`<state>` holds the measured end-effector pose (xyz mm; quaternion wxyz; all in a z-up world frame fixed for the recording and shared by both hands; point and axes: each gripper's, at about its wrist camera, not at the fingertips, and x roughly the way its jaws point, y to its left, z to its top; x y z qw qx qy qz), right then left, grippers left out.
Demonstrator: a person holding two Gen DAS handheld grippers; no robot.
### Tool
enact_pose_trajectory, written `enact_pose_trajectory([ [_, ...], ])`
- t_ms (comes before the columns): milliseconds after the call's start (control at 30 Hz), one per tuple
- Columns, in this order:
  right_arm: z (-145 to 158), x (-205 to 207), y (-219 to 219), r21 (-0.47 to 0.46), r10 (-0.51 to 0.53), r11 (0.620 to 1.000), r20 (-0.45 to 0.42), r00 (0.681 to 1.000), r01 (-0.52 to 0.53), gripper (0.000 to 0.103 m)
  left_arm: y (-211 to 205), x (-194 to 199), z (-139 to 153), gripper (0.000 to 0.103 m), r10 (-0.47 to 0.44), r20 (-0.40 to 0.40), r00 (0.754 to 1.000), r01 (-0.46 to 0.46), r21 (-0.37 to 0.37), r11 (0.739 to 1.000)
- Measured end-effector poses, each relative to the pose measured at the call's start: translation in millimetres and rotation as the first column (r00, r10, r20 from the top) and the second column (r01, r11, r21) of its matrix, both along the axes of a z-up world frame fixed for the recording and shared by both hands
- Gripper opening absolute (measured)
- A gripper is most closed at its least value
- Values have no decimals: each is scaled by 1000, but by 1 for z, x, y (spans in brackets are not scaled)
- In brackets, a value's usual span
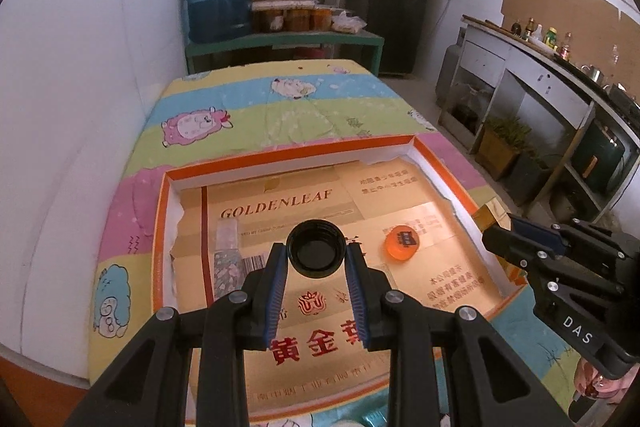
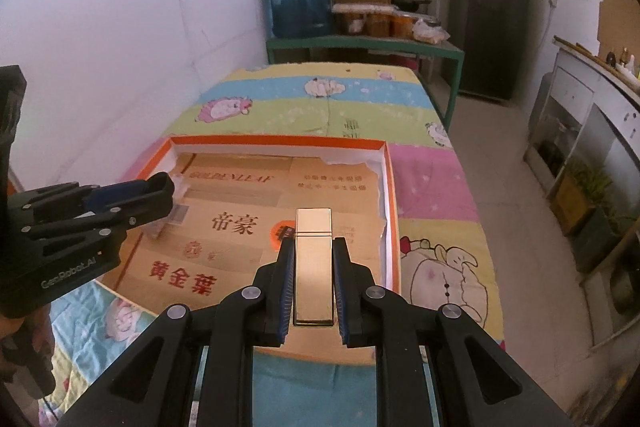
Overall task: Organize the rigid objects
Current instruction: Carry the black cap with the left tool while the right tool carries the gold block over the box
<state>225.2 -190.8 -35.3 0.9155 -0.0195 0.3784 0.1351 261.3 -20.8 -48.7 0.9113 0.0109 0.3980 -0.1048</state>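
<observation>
Step in hand, as judged: carrying two items to the tray (image 1: 412,141) on the bench (image 1: 248,107). The left hand-held gripper (image 1: 316,259) is clamped on a black cap (image 1: 316,247), open side up, above the tray's middle. The right hand-held gripper (image 2: 314,267) is clamped on a gold rectangular case (image 2: 314,259), at about 3 o'clock from the cap. Next move likely calls for lowering both onto the cardboard lining and releasing.

Tray contents: a glittery tube (image 1: 226,259) at 9 o'clock of the cap, an orange disc (image 1: 402,241) at 3 o'clock.
</observation>
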Motion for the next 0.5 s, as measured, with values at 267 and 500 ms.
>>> enact_pose_trajectory([
  [267,-14,21,1,-9,6,1000,-35,999,-6,18,3,20,-13,30,18,-31,999,-18,-4,1000],
  [500,-25,38,2,-18,3,1000,-61,998,-4,18,2,33,-22,30,29,-53,998,-29,0,1000],
])
